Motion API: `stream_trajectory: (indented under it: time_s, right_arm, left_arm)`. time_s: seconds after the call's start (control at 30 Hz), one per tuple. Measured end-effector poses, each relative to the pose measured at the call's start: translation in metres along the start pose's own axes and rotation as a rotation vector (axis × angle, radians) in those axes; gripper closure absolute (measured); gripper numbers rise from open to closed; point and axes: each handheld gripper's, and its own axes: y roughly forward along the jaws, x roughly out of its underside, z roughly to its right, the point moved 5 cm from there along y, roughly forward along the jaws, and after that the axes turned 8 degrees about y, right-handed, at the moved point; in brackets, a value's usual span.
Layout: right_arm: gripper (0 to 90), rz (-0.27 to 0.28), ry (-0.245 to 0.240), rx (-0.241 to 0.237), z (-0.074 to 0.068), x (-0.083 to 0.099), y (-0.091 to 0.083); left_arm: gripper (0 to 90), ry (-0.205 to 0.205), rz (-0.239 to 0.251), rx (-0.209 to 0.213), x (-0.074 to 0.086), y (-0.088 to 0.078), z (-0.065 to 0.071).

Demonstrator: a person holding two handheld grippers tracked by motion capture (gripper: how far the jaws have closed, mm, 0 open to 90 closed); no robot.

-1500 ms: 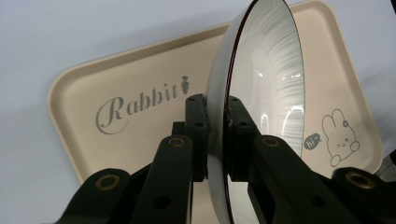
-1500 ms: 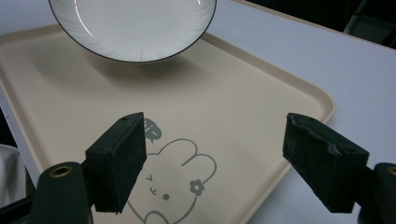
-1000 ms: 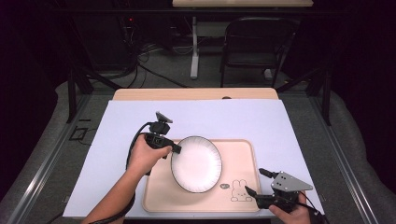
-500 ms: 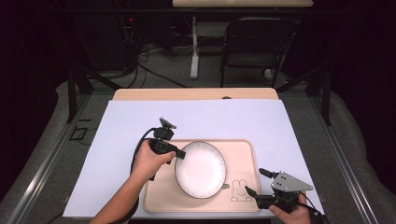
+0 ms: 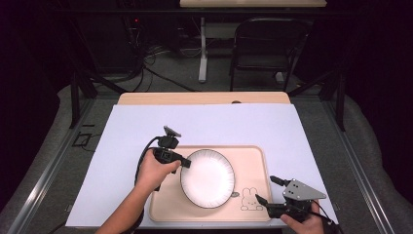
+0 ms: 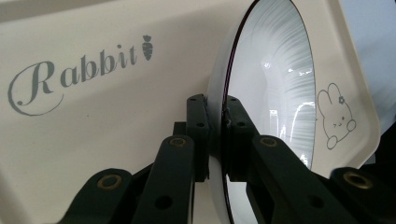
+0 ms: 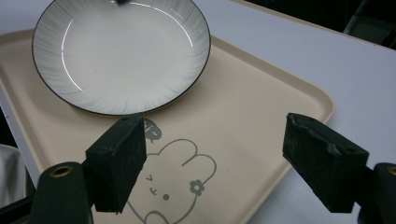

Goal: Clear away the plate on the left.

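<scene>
A white plate [image 5: 208, 178] with a thin dark rim lies over the left half of a beige tray [image 5: 253, 161] printed with a rabbit. My left gripper [image 5: 187, 163] is shut on the plate's left rim, and its jaws have just been closing further on it. In the left gripper view the two black pads [image 6: 198, 121] pinch the rim of the plate [image 6: 280, 93], which tilts up off the tray [image 6: 116, 116]. My right gripper [image 5: 267, 190] stands open at the tray's near right corner. Its jaws [image 7: 212, 135] hold nothing above the rabbit drawing, short of the plate [image 7: 121, 51].
The tray sits near the front of a pale sheet [image 5: 146, 126] covering the table. A chair [image 5: 265, 44] and table legs stand on the floor beyond the far edge. Bare sheet surrounds the tray [image 7: 252, 107] to the left, right and back.
The left gripper and the plate have shifted slightly to the right and nearer over the tray. The right gripper has stayed where it was.
</scene>
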Motion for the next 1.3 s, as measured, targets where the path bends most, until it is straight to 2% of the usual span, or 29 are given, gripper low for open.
stream_trajectory:
  time_s: [0.37, 0.73, 1.3]
  right_arm:
    - [20.9, 0.000, -0.001, 0.000, 0.000, 0.000, 0.000]
    - [20.9, 0.000, -0.001, -0.001, 0.000, 0.000, 0.000]
    - [20.9, 0.000, 0.000, -0.001, 0.000, 0.000, 0.000]
  left_arm:
    - [84.6, -0.005, 0.001, -0.037, 0.005, 0.005, -0.006]
    - [84.5, -0.047, 0.019, -0.008, 0.011, 0.009, -0.015]
    - [83.1, -0.089, 0.011, -0.005, 0.022, 0.021, -0.029]
